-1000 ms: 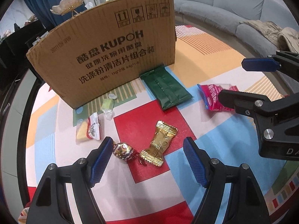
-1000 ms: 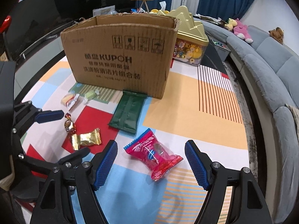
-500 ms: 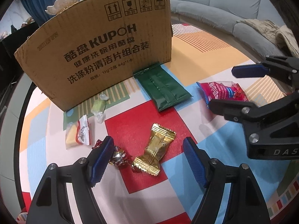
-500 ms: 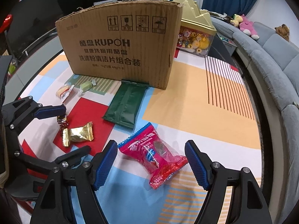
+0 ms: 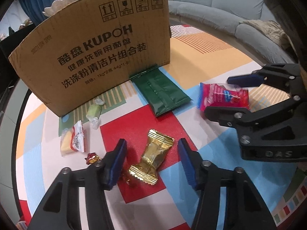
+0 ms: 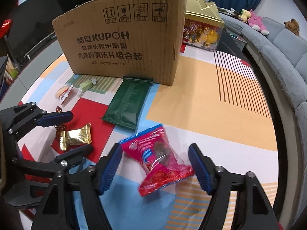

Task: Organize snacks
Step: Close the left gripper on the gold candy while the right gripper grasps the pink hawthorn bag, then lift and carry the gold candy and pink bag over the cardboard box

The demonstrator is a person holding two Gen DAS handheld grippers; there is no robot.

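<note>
A gold-wrapped candy (image 5: 153, 159) lies on the patterned mat (image 5: 201, 44) between the blue pads of my left gripper (image 5: 152, 153). Its jaws are closing, with a gap left on each side of the candy. In the right wrist view this gripper (image 6: 82, 132) straddles the same gold candy (image 6: 76, 136). A red snack packet (image 6: 159, 159), blurred, sits between the pads of my right gripper (image 6: 155, 153). Those jaws are closing too, their pads near its ends with no visible squeeze. The left wrist view shows the right gripper (image 5: 217, 95) around the red packet (image 5: 222, 97).
A tall cardboard box (image 5: 96, 53) stands behind, with a dark green packet (image 5: 163, 94) at its foot. A red foil candy (image 5: 92, 157), a pale green candy (image 5: 94, 111) and a yellow wrapped snack (image 5: 71, 143) lie left. A gold-lidded sweets box (image 6: 203, 30) and grey sofa (image 6: 284, 57) are beyond.
Both grippers have come closer to the mat and their jaws have narrowed. The red packet has shifted slightly between the right pads. The left finger now partly covers the red foil candy.
</note>
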